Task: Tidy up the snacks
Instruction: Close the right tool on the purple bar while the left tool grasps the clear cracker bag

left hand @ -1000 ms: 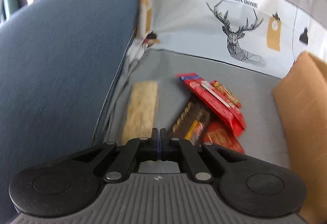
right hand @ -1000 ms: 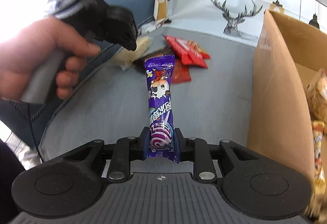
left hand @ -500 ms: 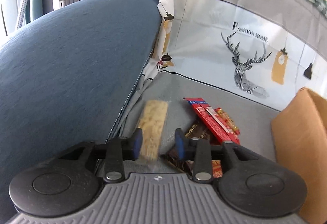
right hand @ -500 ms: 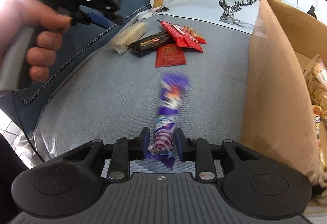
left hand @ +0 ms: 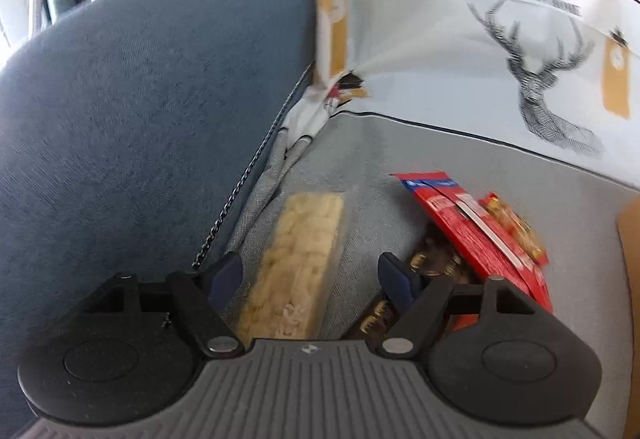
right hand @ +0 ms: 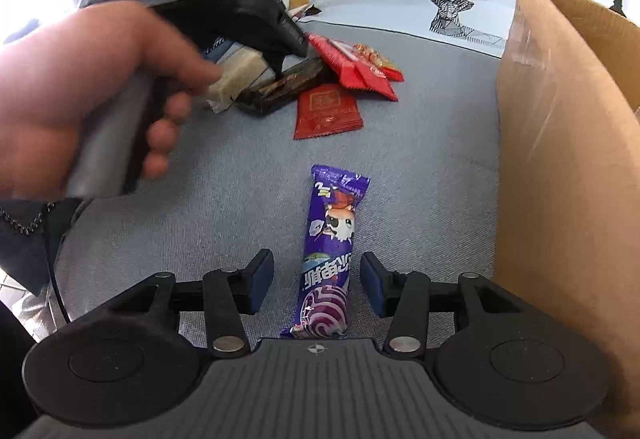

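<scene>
- The right claw (right hand: 317, 285) has just been opening — its jaws now stand apart on either side of the purple candy wrapper (right hand: 330, 255), which lies flat on the grey sofa seat (right hand: 240, 179), touched by neither pad.
- A second ago that wrapper stood clamped upright between the jaws; half a second ago it was tipping and blurred. Now it rests lengthwise between the fingers, just beside the cardboard box (right hand: 560, 159) but outside it.
- Judged from this, the purple snack has been set down on the seat rather than boxed, so it probably still has to be sorted.
- The left claw (left hand: 310, 273) has also just been opening — shut a second ago, its jaws are now spread wide around the near end of the pale cracker pack (left hand: 300, 259), without pressing on it.
- That pack lies against the blue armrest (left hand: 140, 99), apart from the red packets (left hand: 472, 235) and the dark bar (right hand: 286, 87) heaped beside it.
- Compared with the earlier frame, the left claw sits closer over the pack; a grasp looks to be the next step.
</scene>
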Demonstrator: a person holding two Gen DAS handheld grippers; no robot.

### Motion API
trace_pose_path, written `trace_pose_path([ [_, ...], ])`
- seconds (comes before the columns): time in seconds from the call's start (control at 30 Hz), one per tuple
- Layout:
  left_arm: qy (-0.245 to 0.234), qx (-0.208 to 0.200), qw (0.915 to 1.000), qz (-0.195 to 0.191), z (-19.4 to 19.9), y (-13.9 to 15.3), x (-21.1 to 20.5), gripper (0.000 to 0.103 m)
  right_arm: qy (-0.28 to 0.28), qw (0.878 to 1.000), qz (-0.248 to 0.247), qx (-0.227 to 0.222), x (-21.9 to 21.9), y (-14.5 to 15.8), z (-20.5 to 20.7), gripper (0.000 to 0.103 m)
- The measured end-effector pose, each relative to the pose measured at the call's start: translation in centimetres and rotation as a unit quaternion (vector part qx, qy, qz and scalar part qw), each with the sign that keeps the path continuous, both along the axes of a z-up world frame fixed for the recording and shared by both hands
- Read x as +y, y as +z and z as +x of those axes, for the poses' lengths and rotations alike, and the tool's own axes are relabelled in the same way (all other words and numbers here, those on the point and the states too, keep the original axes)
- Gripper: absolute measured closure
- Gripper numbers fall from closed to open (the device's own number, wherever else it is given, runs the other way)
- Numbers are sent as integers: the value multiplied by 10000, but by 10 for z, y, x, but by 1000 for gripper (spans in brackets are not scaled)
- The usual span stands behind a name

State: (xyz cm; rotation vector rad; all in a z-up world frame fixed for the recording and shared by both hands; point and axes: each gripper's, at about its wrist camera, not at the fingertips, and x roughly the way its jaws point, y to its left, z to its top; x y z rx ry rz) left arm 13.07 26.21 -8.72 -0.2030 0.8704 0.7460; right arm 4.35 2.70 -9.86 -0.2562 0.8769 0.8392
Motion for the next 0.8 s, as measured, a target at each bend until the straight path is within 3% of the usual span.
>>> trace_pose_path([
  [0.07,203,26,9993,-312,-1,-7,10,33,63,10000,-38,-61,2,0,-2,53],
  [0.13,374,-208,9974,-576,-7,-5,19,56,103,9999,-76,-99,3,-1,-4,53],
  [0.2,403,-193,9973,-590,-11,-2,21,62,162,9997,-112,-175,5,-1,-5,60],
  [0.3,379,-230,9958,-802,-20,2,22,63,249,9992,-113,-292,8,0,-8,80],
  [0.33,380,-260,9951,-872,-24,4,22,63,263,9991,-105,-313,8,0,-10,82],
  [0.6,190,-497,9895,-1343,-70,30,3,63,252,9989,-13,-402,6,1,-15,82],
  [0.7,192,-522,9817,-1821,-94,33,-4,63,212,9988,56,-428,1,5,-18,82],
  [0.8,161,-518,9684,-2435,-115,29,-10,63,192,9989,153,-396,-4,9,-21,81],
])
